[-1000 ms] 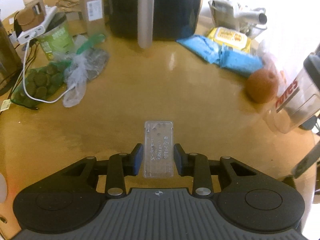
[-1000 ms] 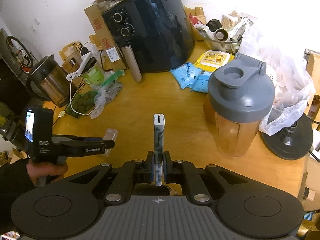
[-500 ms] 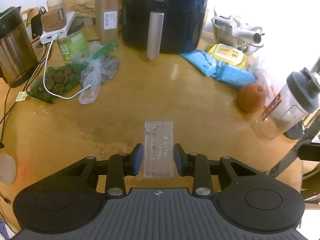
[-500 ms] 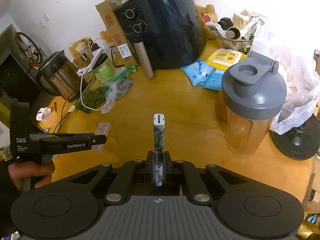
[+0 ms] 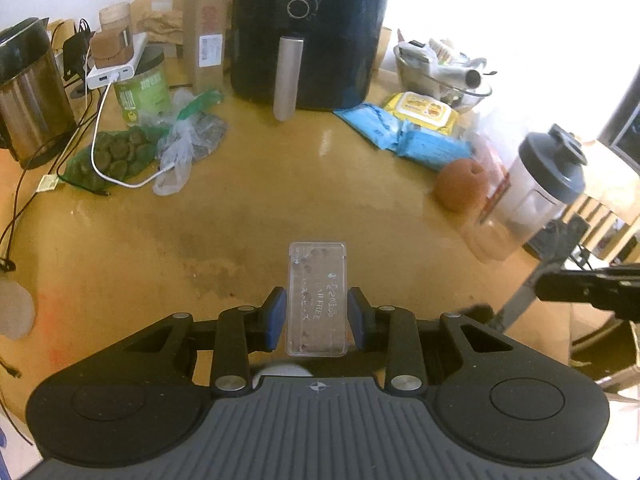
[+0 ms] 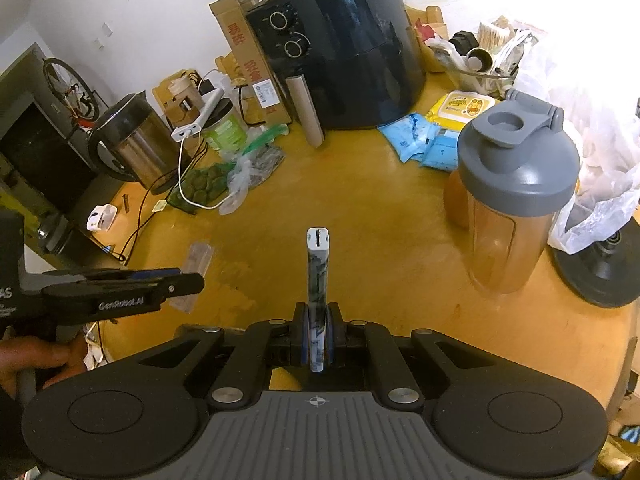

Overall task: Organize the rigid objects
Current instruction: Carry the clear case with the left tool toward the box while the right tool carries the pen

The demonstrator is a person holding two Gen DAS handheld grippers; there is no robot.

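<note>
The left gripper is closed on a clear plastic case, its blue pads pressed to the case's two long sides; the case lies flat between them, above the wooden table. What the case holds cannot be told; only faint printing shows through it. The right gripper is clamped tight on a slim marbled bar with a white end, held on edge and pointing forward over the table.

Among the containers, a shaker bottle with a grey lid stands at the right; its contents cannot be made out. A glass bowl beside the black air fryer is packed with wrapped odds and ends and a metal tube. A green tub carries a white power bank on its lid, and a mesh bag holds dark green rounds. A steel kettle stands at the far left.

Compared with a second ago, the left gripper has pulled back and risen: its view now takes in the fryer's dials, the kettle and the whole shaker bottle, which were cut off before. From the right wrist camera the left gripper has dropped lower in the frame. Both grips are unchanged.
</note>
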